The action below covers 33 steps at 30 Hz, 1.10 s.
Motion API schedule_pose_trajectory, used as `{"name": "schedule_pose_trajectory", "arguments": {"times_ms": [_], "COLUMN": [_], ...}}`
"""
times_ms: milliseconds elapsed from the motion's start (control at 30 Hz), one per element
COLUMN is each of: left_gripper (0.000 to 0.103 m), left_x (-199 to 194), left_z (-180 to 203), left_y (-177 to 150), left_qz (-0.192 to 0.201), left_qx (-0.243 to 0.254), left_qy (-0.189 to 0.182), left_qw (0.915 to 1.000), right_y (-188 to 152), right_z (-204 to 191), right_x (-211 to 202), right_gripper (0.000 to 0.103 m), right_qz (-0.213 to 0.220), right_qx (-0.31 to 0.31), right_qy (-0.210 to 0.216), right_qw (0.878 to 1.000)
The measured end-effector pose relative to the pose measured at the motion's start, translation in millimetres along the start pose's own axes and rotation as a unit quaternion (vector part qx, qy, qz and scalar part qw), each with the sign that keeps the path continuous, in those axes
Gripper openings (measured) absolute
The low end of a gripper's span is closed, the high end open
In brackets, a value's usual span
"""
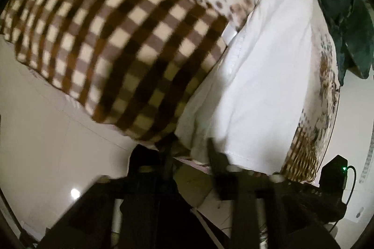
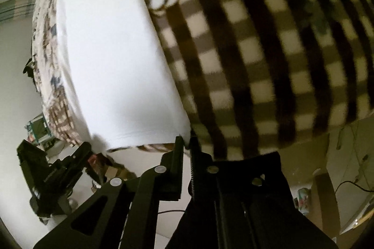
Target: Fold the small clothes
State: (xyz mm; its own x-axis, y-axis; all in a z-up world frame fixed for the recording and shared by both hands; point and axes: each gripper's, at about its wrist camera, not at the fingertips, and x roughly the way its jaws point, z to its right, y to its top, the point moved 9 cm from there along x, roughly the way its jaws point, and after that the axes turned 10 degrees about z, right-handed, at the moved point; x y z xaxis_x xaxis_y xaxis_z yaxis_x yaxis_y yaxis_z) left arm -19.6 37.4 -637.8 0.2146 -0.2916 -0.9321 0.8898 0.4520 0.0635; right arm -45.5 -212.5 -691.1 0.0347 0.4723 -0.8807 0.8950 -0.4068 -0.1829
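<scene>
Two claws were in view, both at the near hem of a white garment (image 1: pixel 264 76) spread on a bed with a checked and floral blanket (image 1: pixel 112 43). Left view, left to right: pale floor (image 1: pixel 46 120), the brown checked blanket hanging over the bed edge, then the white garment lying lengthwise toward the far end, then a floral strip of blanket and dark green fabric (image 1: pixel 343 15) at far right. Left claw (image 1: pixel 189 150) sat at the garment's near left corner; jaws stood apart, with the right finger (image 1: pixel 213 153) against the hem and the left finger in shadow under the blanket edge, so it read as open, not clamped. Blurry frame.

Right view, left to right: the other claw's black body (image 2: pixel 53 176) at lower left, floral blanket edge, the white garment (image 2: pixel 112 57), then the checked blanket (image 2: pixel 257 62). Right claw (image 2: pixel 185 143) was at the garment's near right corner, fingers nearly together with the white corner pinched between them, gripping the garment.
</scene>
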Motion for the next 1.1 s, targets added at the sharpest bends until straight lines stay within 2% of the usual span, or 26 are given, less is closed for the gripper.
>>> {"name": "schedule_pose_trajectory", "arguments": {"times_ms": [33, 67, 133, 167, 300, 333, 367, 400, 433, 467, 600, 633, 667, 733, 833, 900, 933, 967, 1033, 1067, 1100], "left_gripper": [0.06, 0.063, 0.063, 0.063, 0.059, 0.041, 0.018, 0.014, 0.012, 0.011, 0.015, 0.02, 0.035, 0.056, 0.056, 0.054, 0.047, 0.027, 0.014, 0.01, 0.009], "left_x": [-6.2, -8.3, -6.3, -1.7, 23.8, 27.5, 32.1, 34.1, 34.0, 32.1, 21.3, 20.1, 20.3, 21.7, 32.4, 34.3, 34.2, 33.7, 31.3, 27.9, 25.6], "left_z": [1.3, 3.6, 5.2, 6.0, 12.2, 14.1, 14.1, 12.3, 10.5, 8.9, 0.9, -4.5, -8.6, -14.6, -14.1, -9.4, -6.1, -3.2, -1.6, -2.6, -2.5], "left_y": [2.3, 4.3, 10.2, 12.3, 19.1, 18.9, 17.9, 16.8, 16.8, 16.8, 16.5, 17.1, 17.2, 18.2, 16.0, 17.2, 17.0, 15.3, 13.0, 13.2, 13.6], "left_qz": [0.009, 0.018, 0.024, 0.023, 0.031, 0.033, 0.03, 0.029, 0.034, 0.037, 0.028, 0.022, 0.015, 0.011, -0.005, 0.004, 0.009, 0.013, 0.021, 0.026, 0.03], "left_qx": [-0.002, -0.005, -0.003, -0.001, 0.028, 0.034, 0.041, 0.042, 0.039, 0.035, 0.016, 0.003, -0.009, -0.017, -0.018, 0.0, 0.012, 0.025, 0.036, 0.031, 0.025], "left_qy": [-0.012, -0.02, -0.025, -0.023, 0.001, 0.001, 0.006, 0.009, 0.003, -0.003, -0.042, -0.054, -0.065, -0.072, -0.085, -0.077, -0.07, -0.062, -0.046, -0.048, -0.048], "left_qw": [0.9999, 0.9996, 0.9994, 0.9995, 0.9991, 0.9989, 0.9987, 0.9987, 0.9987, 0.9987, 0.9986, 0.9983, 0.9977, 0.9972, 0.9962, 0.997, 0.9974, 0.9977, 0.998, 0.998, 0.9981], "right_y": [4.0, 8.1, 18.1, 21.4, 27.5, 28.2, 27.6, 25.6, 23.8, 21.2, 16.2, 16.1, 16.3, 18.2, 18.1, 16.9, 15.6, 15.3, 10.1, 8.0, 8.7], "right_z": [-1.8, -3.3, -5.0, -6.4, -12.8, -13.6, -15.7, -15.3, -14.7, -15.7, -18.5, -16.6, -16.9, -17.4, -18.8, -21.3, -21.2, -22.7, -22.6, -23.3, -19.8], "right_x": [-7.7, -13.4, -21.9, -20.3, 2.5, 10.1, 19.4, 24.9, 28.9, 32.3, 36.0, 35.6, 36.6, 38.8, 47.0, 53.8, 55.8, 56.9, 56.0, 55.9, 53.3], "right_gripper": [0.017, 0.033, 0.049, 0.05, 0.05, 0.05, 0.05, 0.047, 0.025, 0.016, 0.016, 0.018, 0.024, 0.034, 0.038, 0.038, 0.038, 0.038, 0.036, 0.023, 0.016], "right_qz": [0.011, 0.022, 0.042, 0.044, 0.026, 0.022, 0.016, 0.015, 0.019, 0.017, 0.013, 0.009, 0.004, -0.003, -0.021, -0.031, -0.033, -0.033, -0.031, -0.028, -0.028], "right_qx": [-0.003, -0.005, -0.004, -0.002, 0.013, 0.018, 0.022, 0.024, 0.024, 0.025, 0.021, 0.021, 0.024, 0.029, 0.027, 0.029, 0.031, 0.033, 0.03, 0.026, 0.024], "right_qy": [0.006, 0.014, 0.031, 0.037, 0.048, 0.049, 0.051, 0.047, 0.039, 0.041, 0.051, 0.055, 0.063, 0.08, 0.085, 0.085, 0.086, 0.086, 0.086, 0.081, 0.081], "right_qw": [1.0, 1.0, 0.999, 0.998, 0.998, 0.998, 0.998, 0.999, 0.999, 0.999, 0.998, 0.998, 0.998, 0.996, 0.996, 0.995, 0.995, 0.995, 0.995, 0.996, 0.996]}}
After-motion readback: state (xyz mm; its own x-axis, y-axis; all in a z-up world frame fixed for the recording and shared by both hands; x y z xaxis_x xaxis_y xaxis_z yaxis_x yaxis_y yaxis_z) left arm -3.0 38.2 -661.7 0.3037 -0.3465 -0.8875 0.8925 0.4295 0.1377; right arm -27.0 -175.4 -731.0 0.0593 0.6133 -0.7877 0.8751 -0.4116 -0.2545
